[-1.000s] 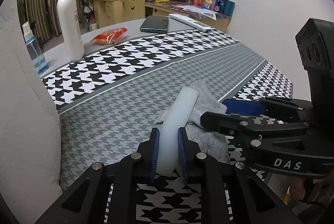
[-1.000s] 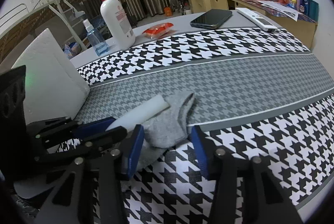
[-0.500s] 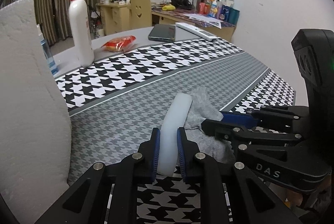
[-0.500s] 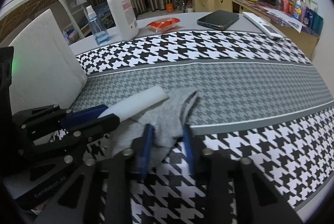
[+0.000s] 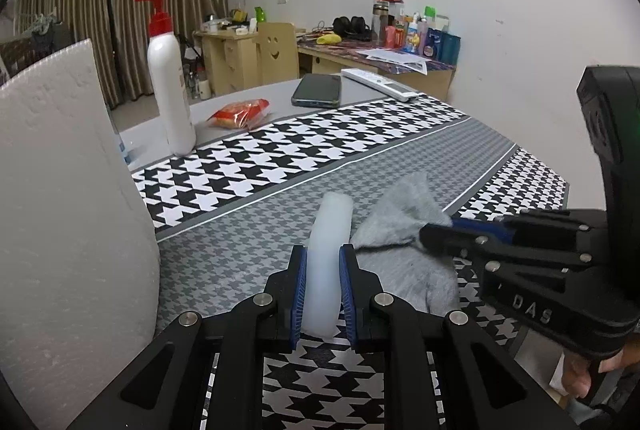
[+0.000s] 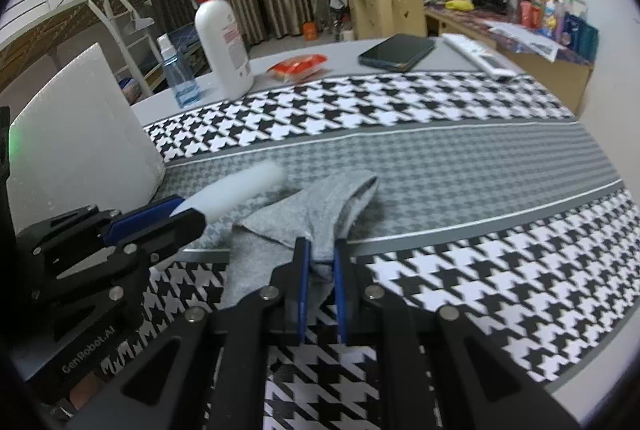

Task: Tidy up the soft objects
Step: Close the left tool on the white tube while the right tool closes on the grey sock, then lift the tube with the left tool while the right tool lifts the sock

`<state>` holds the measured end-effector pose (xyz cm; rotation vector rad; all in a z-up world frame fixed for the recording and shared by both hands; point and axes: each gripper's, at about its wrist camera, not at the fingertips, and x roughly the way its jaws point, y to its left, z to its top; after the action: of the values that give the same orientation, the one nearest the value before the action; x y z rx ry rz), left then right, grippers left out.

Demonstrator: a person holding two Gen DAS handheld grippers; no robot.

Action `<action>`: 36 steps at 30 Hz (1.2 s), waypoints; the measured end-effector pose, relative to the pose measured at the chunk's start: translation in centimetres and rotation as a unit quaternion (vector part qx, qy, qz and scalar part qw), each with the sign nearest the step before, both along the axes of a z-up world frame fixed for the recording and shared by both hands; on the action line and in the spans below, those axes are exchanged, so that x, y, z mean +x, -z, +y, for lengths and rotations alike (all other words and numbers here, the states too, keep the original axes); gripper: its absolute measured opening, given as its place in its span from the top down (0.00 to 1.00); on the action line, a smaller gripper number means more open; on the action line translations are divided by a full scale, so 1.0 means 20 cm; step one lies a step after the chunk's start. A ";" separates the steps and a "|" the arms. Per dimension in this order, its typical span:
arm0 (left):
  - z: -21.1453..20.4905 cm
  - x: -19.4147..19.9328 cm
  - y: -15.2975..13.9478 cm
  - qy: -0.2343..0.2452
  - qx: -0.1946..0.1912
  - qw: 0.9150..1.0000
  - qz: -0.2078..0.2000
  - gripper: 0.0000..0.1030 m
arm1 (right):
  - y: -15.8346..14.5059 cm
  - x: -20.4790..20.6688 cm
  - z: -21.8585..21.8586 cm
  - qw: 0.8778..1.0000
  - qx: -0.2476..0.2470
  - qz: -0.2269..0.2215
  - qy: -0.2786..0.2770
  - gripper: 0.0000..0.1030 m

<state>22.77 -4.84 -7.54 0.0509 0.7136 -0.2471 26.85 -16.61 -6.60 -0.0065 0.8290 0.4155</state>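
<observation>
Left gripper (image 5: 323, 294): closed on white foam rod (image 5: 330, 250), tip pointing up the table.
Right gripper (image 6: 320, 270): jaws just closed, pinching a fold of grey sock (image 6: 304, 218).
Sock place: on patterned cloth (image 6: 460, 165), near the front edge of the table, just beside the rod.
Risk: thin pinch, may slip when lifted; loose part may drag against the rod.
</observation>
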 end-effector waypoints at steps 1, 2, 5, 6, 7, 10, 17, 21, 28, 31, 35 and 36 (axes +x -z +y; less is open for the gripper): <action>0.00 -0.01 -0.01 0.002 -0.002 1.000 -0.002 0.83 | -0.01 0.00 -0.01 1.000 0.003 -0.002 0.001 0.86; 0.00 -0.01 -0.02 0.003 -0.002 1.000 -0.004 0.83 | -0.02 -0.01 -0.01 1.000 0.004 -0.004 0.001 0.86; 0.00 -0.03 -0.05 0.000 -0.003 1.000 -0.015 0.83 | -0.05 -0.03 -0.03 1.000 0.006 -0.015 0.004 0.86; 0.00 -0.04 -0.07 -0.001 -0.002 1.000 -0.020 0.83 | -0.06 -0.04 -0.03 1.000 0.008 -0.018 0.005 0.86; 0.00 -0.05 -0.08 -0.001 0.000 1.000 -0.024 0.83 | -0.07 -0.04 -0.04 1.000 0.010 -0.021 0.006 0.86; -0.01 -0.07 -0.11 -0.004 0.000 1.000 -0.029 0.83 | -0.09 -0.06 -0.06 0.999 0.015 -0.028 0.011 0.86; -0.01 -0.10 -0.16 -0.010 0.001 0.999 -0.044 0.83 | -0.15 -0.10 -0.11 0.999 0.019 -0.045 0.023 0.86; -0.01 -0.11 -0.19 -0.006 0.006 0.999 -0.053 0.83 | -0.19 -0.12 -0.13 0.998 0.024 -0.058 0.029 0.86; 0.00 -0.15 -0.26 -0.013 0.011 0.997 -0.073 0.83 | -0.24 -0.16 -0.14 0.996 0.028 -0.075 0.032 0.86; 0.01 -0.17 -0.29 -0.012 0.013 0.997 -0.081 0.83 | -0.26 -0.18 -0.14 0.996 0.030 -0.084 0.032 0.86; 0.01 -0.19 -0.33 -0.008 0.013 0.996 -0.089 0.83 | -0.30 -0.21 -0.14 0.994 0.031 -0.096 0.034 0.86; 0.01 -0.19 -0.34 -0.008 0.013 0.996 -0.090 0.83 | -0.30 -0.21 -0.14 0.994 0.031 -0.099 0.035 0.86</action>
<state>18.98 -4.63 -0.82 0.0917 0.5368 -0.2155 22.64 -19.34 -0.52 0.0384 0.6190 0.3682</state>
